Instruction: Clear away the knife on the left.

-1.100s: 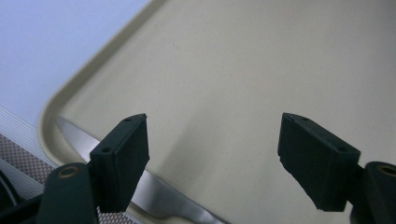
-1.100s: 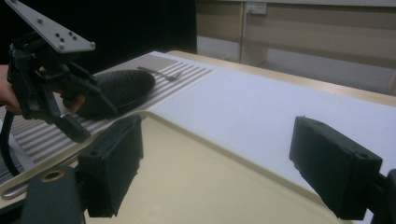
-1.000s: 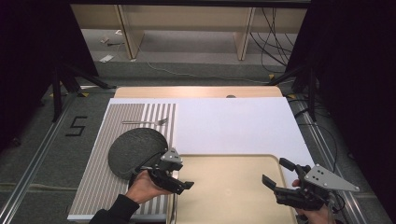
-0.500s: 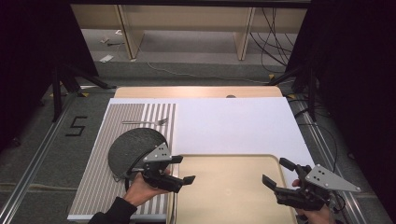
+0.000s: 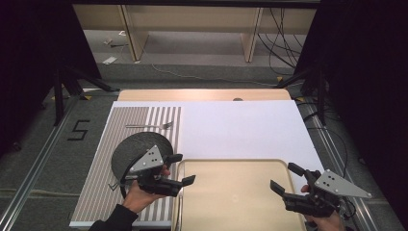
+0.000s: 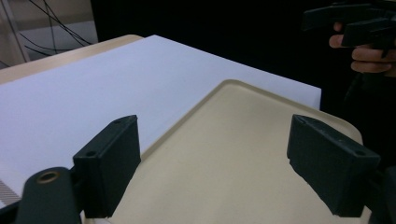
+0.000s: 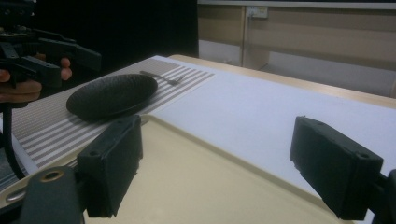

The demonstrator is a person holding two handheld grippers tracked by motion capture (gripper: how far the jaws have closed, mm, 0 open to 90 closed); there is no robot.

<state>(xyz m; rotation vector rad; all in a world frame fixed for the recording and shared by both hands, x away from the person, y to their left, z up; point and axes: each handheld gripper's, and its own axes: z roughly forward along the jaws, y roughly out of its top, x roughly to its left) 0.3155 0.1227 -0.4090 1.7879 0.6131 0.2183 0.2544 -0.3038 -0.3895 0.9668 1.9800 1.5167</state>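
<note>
Begins at 9 o'clock of the tabletop (image 5: 202, 94) with a striped mat (image 5: 94, 192), likely laid as a place setting. Carries a fork (image 5: 149, 126) lying flat at 12 o'clock of a dark plate (image 5: 132, 149), just apart from it. Holds nothing on the plate, as far as the high view and the right gripper view tell.

Finds the left tool (image 5: 184, 169) at 4 o'clock of the plate, hovering over the 9 o'clock rim of the tray (image 5: 231, 197). Shows jaws spread wide with nothing between them, pointed toward 3 o'clock across the tray. Looks along the bare tray floor in the left gripper view, so seems lined up on the tray, not on the plate beside it.

Places the beige tray at 6 o'clock of the tabletop, resting partly on a white sheet (image 5: 240, 125), its left rim meeting the mat. Contains nothing: bare floor, raised rim all round.

Ends with the right tool (image 5: 283, 176) at 4 o'clock of the tray, over its right rim. Keeps its jaws parted too, gripping nothing, aimed toward 10 o'clock at the plate and the other hand. Suggests, from the mirrored poses at opposite rims, a readiness to seize the tray from both sides.
</note>
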